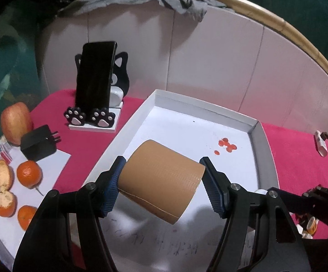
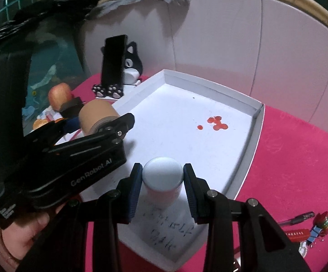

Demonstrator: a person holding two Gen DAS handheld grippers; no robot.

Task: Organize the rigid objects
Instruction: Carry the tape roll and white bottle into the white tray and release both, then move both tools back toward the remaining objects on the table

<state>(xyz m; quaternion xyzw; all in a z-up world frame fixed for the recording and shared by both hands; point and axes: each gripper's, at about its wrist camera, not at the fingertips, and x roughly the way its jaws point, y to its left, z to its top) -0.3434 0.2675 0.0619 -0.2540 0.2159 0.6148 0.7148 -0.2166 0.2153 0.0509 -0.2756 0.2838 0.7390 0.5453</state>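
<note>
A white tray (image 2: 243,165) is laid on the pink-covered counter (image 2: 300,170), reaching toward the back edge, and both loads are held above its floor. A tan tape roll (image 1: 161,181) is clamped end to end in the left claw (image 1: 161,185), opened fairly wide, above the tray's left edge. If released tilted, it is likely to roll into the red droplets (image 2: 216,122) near the tray's right wall. A small white-capped jar (image 2: 162,179) is pinched in the narrowly opened right claw (image 2: 162,181) over the near end. With both claws crowded together, one load could be knocked by the other.
</note>
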